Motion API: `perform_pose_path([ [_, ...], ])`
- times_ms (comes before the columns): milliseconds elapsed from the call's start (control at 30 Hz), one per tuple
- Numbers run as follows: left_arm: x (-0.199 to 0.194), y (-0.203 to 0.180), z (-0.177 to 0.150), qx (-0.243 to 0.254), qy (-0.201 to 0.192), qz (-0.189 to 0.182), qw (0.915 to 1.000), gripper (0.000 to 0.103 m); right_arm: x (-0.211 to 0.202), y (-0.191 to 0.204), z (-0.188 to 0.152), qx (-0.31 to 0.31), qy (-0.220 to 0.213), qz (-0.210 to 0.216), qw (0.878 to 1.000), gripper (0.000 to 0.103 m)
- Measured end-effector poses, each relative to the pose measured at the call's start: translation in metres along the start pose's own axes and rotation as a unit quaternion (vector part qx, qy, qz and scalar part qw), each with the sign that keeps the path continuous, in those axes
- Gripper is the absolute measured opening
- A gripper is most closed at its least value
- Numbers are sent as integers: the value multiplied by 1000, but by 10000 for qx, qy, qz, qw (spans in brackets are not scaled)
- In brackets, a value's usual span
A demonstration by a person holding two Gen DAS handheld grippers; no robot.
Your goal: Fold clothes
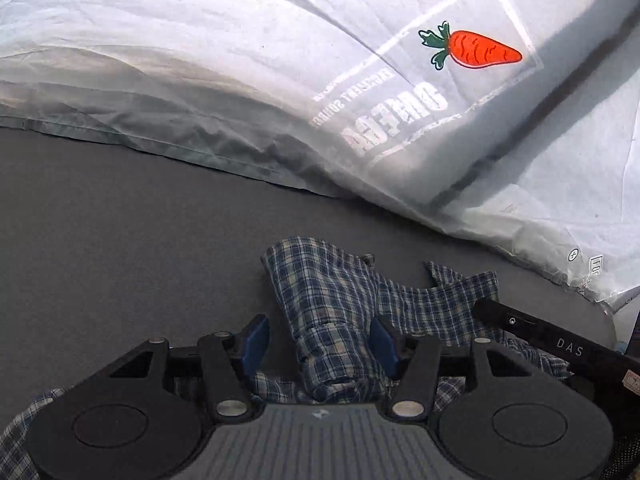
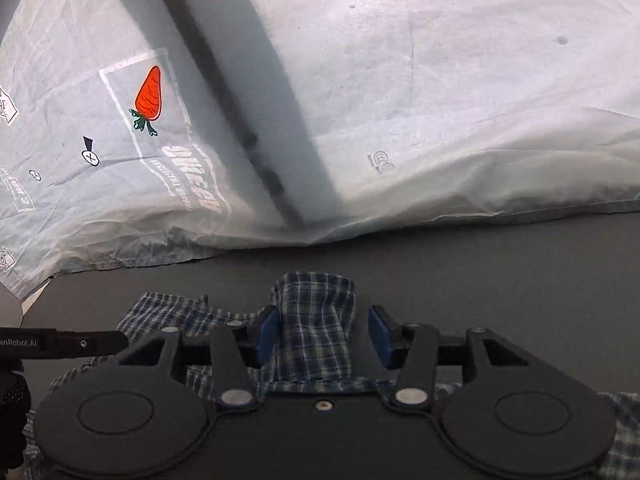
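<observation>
The left hand-held gripper (image 1: pixel 318 342) has its blue pads (image 1: pixel 256 340) spread apart, and a rolled fold of the blue-and-cream plaid garment (image 1: pixel 328 312) runs up between them. The right-side pad lies against or very close to the cloth, while the left-side pad stands clear of it, so nothing is pinched. Ahead of the fingers the plaid fabric ends in a rounded edge on the dark grey bed surface (image 1: pixel 120 220), and more of it spreads to the right and back under the gripper body.

The right hand-held gripper (image 2: pixel 322 334) is likewise spread, with another fold of the plaid garment (image 2: pixel 316 320) lying between its blue pads (image 2: pixel 267 334). The left-side pad touches the cloth edge (or nearly so), and the right-side pad is apart from it. The fabric reaches just beyond the fingertips and also spreads to the left and beneath the gripper.

Beyond both grippers, past a strip of bare grey surface, lie pale printed pillows (image 2: pixel 440 100); one bears an orange carrot picture (image 1: pixel 476 49) with mirrored white lettering below it. From the right wrist view the other gripper's dark finger (image 2: pixel 68 345) shows at the left, beside a gloved hand (image 2: pixel 14 400).
</observation>
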State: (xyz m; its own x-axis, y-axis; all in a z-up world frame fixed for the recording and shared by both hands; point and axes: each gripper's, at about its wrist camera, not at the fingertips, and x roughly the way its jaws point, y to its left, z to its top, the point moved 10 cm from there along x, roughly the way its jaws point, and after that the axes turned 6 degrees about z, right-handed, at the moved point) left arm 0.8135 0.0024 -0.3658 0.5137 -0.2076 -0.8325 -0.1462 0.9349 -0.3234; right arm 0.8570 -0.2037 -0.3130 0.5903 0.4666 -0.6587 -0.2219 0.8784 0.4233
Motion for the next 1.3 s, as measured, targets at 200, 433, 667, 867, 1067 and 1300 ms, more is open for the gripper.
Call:
perform_pose_path([
  [200, 7, -5, 4, -256, -144, -258, 9992, 7, 4, 1, -7, 100, -77, 436, 9990, 7],
  [433, 10, -29, 62, 370, -899, 198, 9951, 6, 14, 9, 44, -363, -860, 475, 9945, 3],
  [667, 31, -27, 60, 669, -1007, 648, 9906, 7, 52, 1, 35, -973, -716, -135, 9926, 2],
  [867, -5, -37, 77, 945, -1275, 996, 9823, 40, 41, 4, 46, -873, -681, -282, 9935, 38],
  [1067, -93, -35, 39, 610, -1529, 1126, 9799, 73, -63, 4, 46, -668, -1274, -536, 9881, 57],
  [1300, -154, -27, -126, 343, -885, 1642, 9819, 91, -195, -26, -68, -1, -1015, -1133, 9884, 76],
])
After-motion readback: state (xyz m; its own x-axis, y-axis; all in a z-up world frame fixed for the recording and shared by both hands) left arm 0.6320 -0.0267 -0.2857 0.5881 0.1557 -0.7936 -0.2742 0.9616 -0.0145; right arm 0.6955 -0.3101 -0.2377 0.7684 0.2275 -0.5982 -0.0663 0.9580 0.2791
